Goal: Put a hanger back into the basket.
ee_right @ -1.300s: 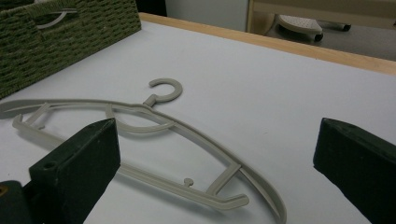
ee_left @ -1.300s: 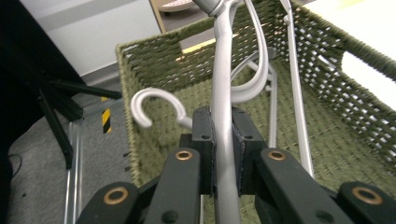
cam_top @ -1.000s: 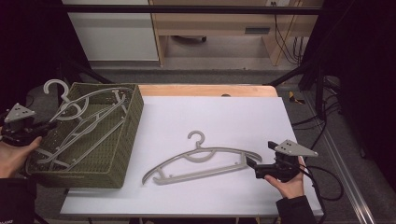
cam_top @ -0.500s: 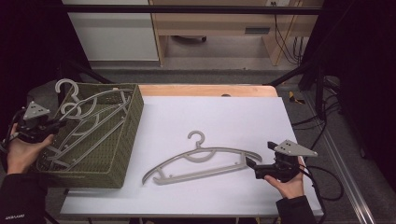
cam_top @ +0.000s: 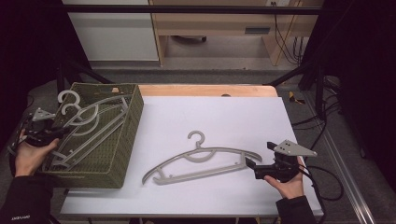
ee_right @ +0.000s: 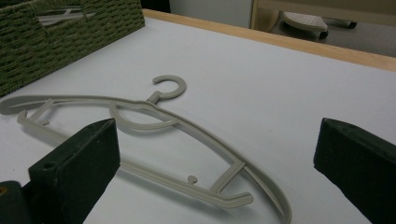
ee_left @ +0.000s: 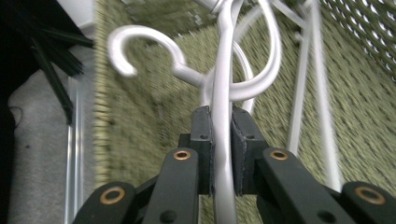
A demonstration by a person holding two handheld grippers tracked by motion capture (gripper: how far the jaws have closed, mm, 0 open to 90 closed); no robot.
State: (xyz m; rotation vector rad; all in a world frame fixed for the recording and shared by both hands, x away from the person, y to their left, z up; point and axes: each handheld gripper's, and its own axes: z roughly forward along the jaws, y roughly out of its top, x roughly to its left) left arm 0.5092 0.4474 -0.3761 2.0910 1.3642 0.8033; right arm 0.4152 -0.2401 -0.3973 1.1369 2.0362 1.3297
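Observation:
A grey plastic hanger (cam_top: 201, 158) lies flat on the white table (cam_top: 224, 112), its hook pointing away from me. My right gripper (cam_top: 260, 155) rests at the hanger's right end. In the right gripper view its jaws stand wide open around that hanger (ee_right: 154, 121), with neither pad touching it. At the left, my left gripper (cam_top: 56, 133) reaches over the near-left rim of a green woven basket (cam_top: 135, 107). It is shut on the arm of another grey hanger (ee_left: 222, 140), whose hook (ee_left: 140, 51) curls to the left. Other hangers (cam_top: 93, 126) lie in the basket.
The basket's woven wall (ee_right: 56, 42) stands left of the loose hanger. A wooden strip (cam_top: 210, 89) edges the table's far side. Black frame bars (cam_top: 187, 9) cross above the far end. A cable (cam_top: 322, 182) trails from the right gripper off the table's right edge.
My left hand has moved right and down toward the basket, carrying its hanger lower among the others. The right gripper and the loose hanger have stayed where they were.

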